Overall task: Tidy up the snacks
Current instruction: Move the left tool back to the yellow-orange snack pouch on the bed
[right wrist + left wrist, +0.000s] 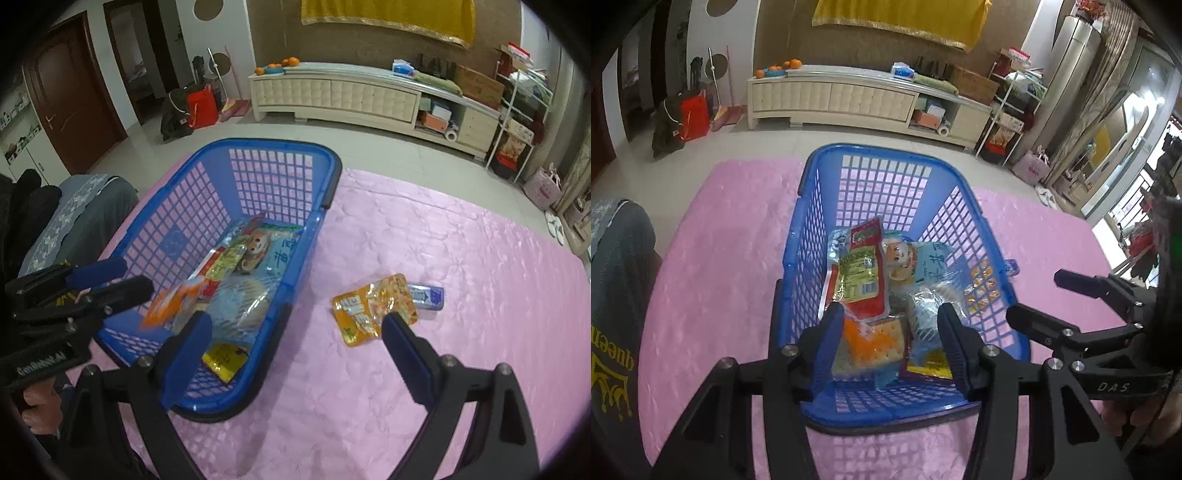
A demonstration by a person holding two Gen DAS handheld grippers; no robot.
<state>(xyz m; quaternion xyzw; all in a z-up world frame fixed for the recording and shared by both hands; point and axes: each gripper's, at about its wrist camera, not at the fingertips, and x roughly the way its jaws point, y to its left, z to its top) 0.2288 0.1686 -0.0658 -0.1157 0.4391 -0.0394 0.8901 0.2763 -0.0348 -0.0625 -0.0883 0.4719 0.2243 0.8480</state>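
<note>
A blue plastic basket (812, 236) (325, 173) stands on a pink cloth and holds several snack packs. My left gripper (890, 325) is open over the basket's near end. An orange cracker pack (871, 343) (166, 304) lies loose between its fingers, blurred in the right wrist view. A red and yellow pack (860, 273) leans on the pile. My right gripper (295, 332) is open and empty, just right of the basket. An orange noodle pack (373, 306) and a small blue bar (428, 295) lie on the cloth beyond it.
The pink cloth (461, 369) covers the whole work surface. My right gripper shows in the left wrist view (1049, 295), beside the basket's right wall. A grey cushion (74, 218) lies off the left edge. A long cabinet (831, 99) stands across the floor.
</note>
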